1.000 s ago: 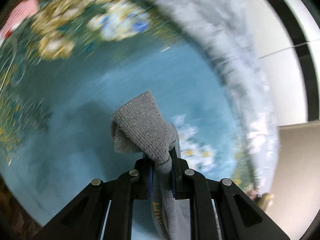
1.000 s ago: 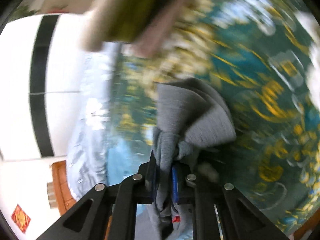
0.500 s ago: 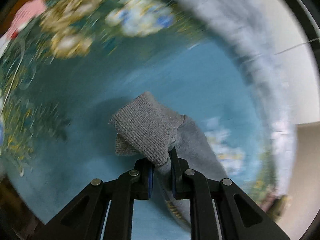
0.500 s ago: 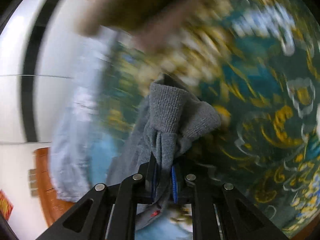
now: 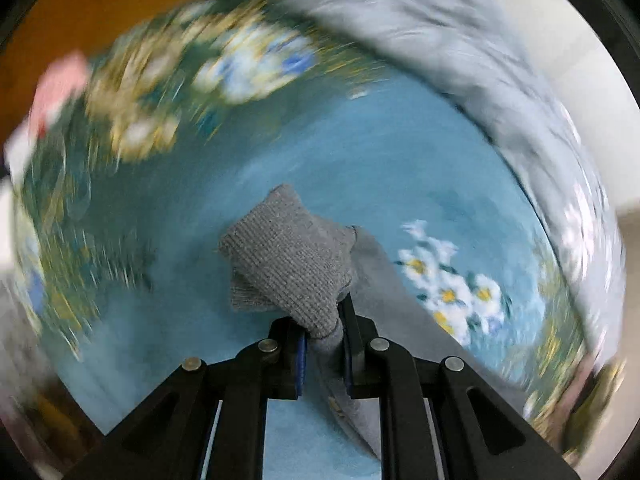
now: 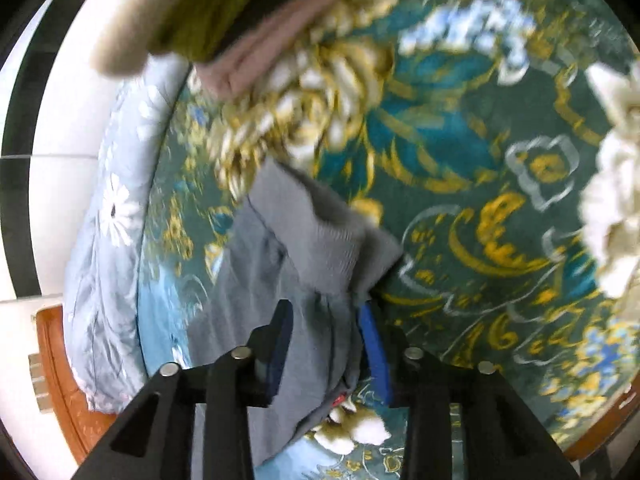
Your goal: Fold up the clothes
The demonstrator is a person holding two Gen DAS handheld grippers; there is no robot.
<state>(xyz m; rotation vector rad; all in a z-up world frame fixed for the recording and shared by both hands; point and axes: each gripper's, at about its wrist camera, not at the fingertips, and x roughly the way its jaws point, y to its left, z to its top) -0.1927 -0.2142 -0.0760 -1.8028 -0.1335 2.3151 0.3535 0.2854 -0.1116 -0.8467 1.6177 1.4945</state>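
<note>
Grey garment (image 5: 292, 256) pinched in left tongs (image 5: 324, 340), between opening right tongs (image 6: 324, 320), above floral bedspread (image 6: 460, 200).

A blue-and-dark-green bedspread (image 5: 360, 152) with gold scrolls and white flowers covered the bed. A rumpled pale blue quilt (image 6: 104, 248) printed with white daisies lay along its edge, beside a white wall (image 6: 68, 128) with a black stripe. A stack of folded olive, beige and pink cloths (image 6: 208, 12) sat blurred at the top, near an orange-brown wooden bed frame (image 6: 60, 384).
</note>
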